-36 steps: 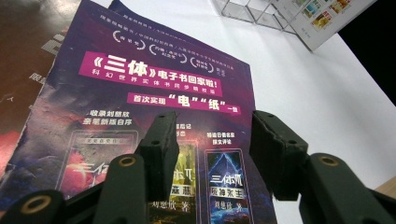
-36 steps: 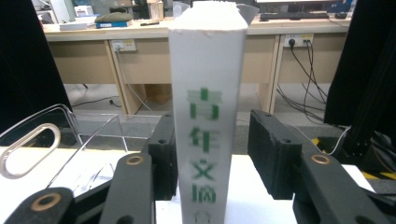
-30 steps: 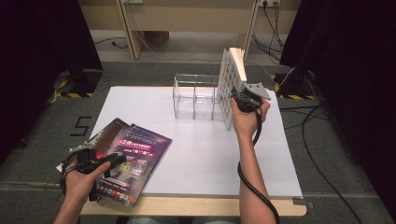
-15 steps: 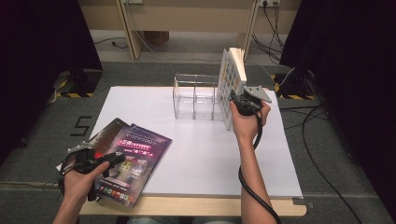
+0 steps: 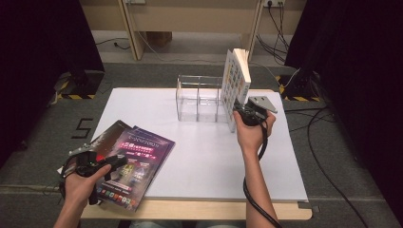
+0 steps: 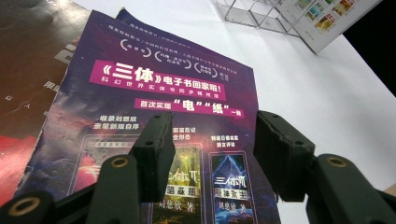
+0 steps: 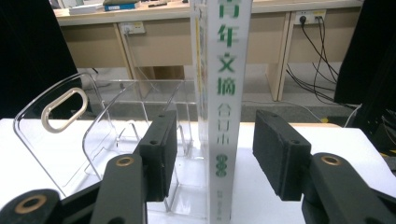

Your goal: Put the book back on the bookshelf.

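Observation:
A white book (image 5: pixel 236 80) stands upright at the right end of a clear acrylic rack (image 5: pixel 199 97). In the right gripper view its spine (image 7: pixel 224 93) rises between the jaws of my right gripper (image 7: pixel 212 130), with a gap on each side. Those jaws have just been opening and stand open; the pads do not touch the book. Seen from above, my right gripper (image 5: pixel 239 114) sits just in front of the book. My left gripper (image 5: pixel 116 164) hovers open over a purple magazine (image 6: pixel 163 79) at the table's front left, with nothing between its fingers.
A darker magazine (image 5: pixel 111 135) lies under the purple magazine (image 5: pixel 140 156), both overhanging the front left corner. The rack's left compartments (image 7: pixel 70 121) hold nothing. The white tabletop (image 5: pixel 214 156) stretches between the two hands. Cables trail on the floor at the right.
My right gripper has drawn back a little toward the person, away from the book, which stays standing in the rack. The left hand and the magazines have not moved.

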Action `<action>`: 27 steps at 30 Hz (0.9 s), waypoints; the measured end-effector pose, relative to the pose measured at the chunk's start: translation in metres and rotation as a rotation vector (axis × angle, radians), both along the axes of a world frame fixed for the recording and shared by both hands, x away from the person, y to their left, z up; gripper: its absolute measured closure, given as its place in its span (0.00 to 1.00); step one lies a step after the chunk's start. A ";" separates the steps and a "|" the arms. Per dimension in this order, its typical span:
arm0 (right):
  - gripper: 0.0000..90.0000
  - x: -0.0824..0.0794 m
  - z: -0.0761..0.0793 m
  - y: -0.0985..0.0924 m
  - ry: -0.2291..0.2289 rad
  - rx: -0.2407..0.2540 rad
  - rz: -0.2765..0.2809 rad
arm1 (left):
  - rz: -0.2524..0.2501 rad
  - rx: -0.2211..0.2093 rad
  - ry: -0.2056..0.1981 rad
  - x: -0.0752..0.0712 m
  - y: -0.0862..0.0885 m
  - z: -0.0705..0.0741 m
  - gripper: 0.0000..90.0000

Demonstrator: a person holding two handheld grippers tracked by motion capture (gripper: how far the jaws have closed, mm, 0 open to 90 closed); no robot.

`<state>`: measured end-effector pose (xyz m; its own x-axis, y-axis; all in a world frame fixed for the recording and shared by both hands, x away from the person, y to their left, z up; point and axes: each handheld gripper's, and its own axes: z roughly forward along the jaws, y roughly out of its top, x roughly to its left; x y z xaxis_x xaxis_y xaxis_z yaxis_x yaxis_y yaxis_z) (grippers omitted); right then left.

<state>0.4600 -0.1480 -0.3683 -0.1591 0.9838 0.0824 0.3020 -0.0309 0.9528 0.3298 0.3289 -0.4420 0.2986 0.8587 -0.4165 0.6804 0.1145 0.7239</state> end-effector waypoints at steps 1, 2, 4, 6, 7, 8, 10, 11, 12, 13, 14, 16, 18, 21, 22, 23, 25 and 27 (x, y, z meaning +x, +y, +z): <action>0.56 -0.001 -0.001 0.000 0.004 0.001 0.000 | 0.001 0.000 0.001 0.000 0.000 0.000 0.52; 0.56 -0.003 -0.002 0.000 0.010 0.001 -0.001 | 0.002 0.001 0.003 0.000 0.000 0.000 0.52; 0.56 -0.005 -0.003 0.000 0.012 -0.001 0.001 | 0.007 0.003 0.006 0.000 0.001 0.000 0.52; 0.56 -0.008 -0.005 0.000 0.019 0.001 0.005 | 0.010 0.005 0.007 0.000 0.001 0.000 0.52; 0.56 -0.009 -0.006 0.000 0.021 0.001 0.005 | 0.012 0.005 0.007 0.000 0.001 0.000 0.52; 0.56 -0.011 -0.007 0.000 0.023 0.000 0.006 | 0.012 0.005 0.007 0.000 0.001 0.000 0.51; 0.56 -0.014 -0.009 0.001 0.031 0.004 0.011 | 0.012 0.005 0.008 0.000 0.001 0.000 0.51; 0.56 -0.015 -0.010 0.001 0.034 0.006 0.012 | 0.013 0.006 0.008 0.000 0.001 0.000 0.51; 0.56 -0.016 -0.011 0.001 0.037 0.006 0.015 | 0.012 0.007 0.009 0.000 0.001 -0.001 0.51; 0.56 -0.017 -0.011 0.001 0.038 0.010 0.017 | 0.013 0.011 0.010 0.000 0.001 -0.001 0.51; 0.56 -0.018 -0.012 0.002 0.039 0.011 0.019 | 0.014 0.014 0.011 0.000 0.001 -0.001 0.51; 0.56 -0.021 -0.013 0.003 0.048 0.015 0.025 | 0.017 0.018 0.012 0.000 0.001 -0.001 0.51; 0.56 -0.023 -0.014 0.005 0.049 0.013 0.033 | 0.019 0.021 0.013 0.000 0.002 -0.002 0.51; 0.56 -0.026 -0.017 0.008 0.057 0.017 0.045 | 0.020 0.029 0.014 0.001 0.002 -0.002 0.51; 0.56 -0.027 -0.018 0.009 0.060 0.018 0.053 | 0.020 0.031 0.014 0.001 0.002 -0.002 0.51; 0.56 -0.027 -0.018 0.011 0.067 0.030 0.061 | 0.020 0.032 0.014 0.001 0.002 -0.002 0.51; 0.56 -0.029 -0.020 0.014 0.068 0.026 0.071 | 0.022 0.035 0.015 0.001 0.002 -0.002 0.51; 0.56 -0.030 -0.022 0.017 0.075 0.031 0.085 | 0.023 0.041 0.015 0.001 0.002 -0.002 0.51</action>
